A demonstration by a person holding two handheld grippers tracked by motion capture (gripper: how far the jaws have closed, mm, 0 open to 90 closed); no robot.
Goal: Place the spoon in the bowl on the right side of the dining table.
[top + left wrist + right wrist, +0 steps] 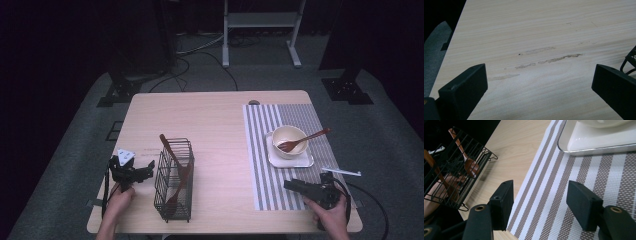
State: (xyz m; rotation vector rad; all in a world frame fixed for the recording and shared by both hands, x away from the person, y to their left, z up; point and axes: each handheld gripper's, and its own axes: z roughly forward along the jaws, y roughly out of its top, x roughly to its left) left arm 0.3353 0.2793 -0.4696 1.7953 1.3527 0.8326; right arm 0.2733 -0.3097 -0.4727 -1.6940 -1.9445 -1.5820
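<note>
Pale wood worktop (pixel 220 120), lit from above. At far left, left gripper (pixel 131 172) resting low near the worktop's left edge, jaws spread wide over bare, faintly stained wood in the left gripper view, nothing between them. Just beside it to the right, black wire basket (pixel 174 181) standing upright, two brown wooden utensils (pixel 176 175) leaning inside, crossed, handles up. Further right, well apart from the basket, grey-and-white striped mat (pixel 260 150) carrying a white square plate (pixel 301 161), a cream bowl (pixel 290 136) on it, and a wooden spoon (pixel 303 140) lying in that bowl: head down inside at the left, handle slanting up and out over the right rim toward the mat's far right side. At the near right corner, right gripper (pixel 295 186) held in hand, jaws parted and empty above the stripes (pixel 554 202), the plate's edge (pixel 596 146) straight ahead in the right gripper view. Spoon judged the likely thing in hand: up-table and slightly right of the right gripper, near, far from the left one. Long axis running left-low to right-high, so handle end the probable approach, jaws set across it.
</note>
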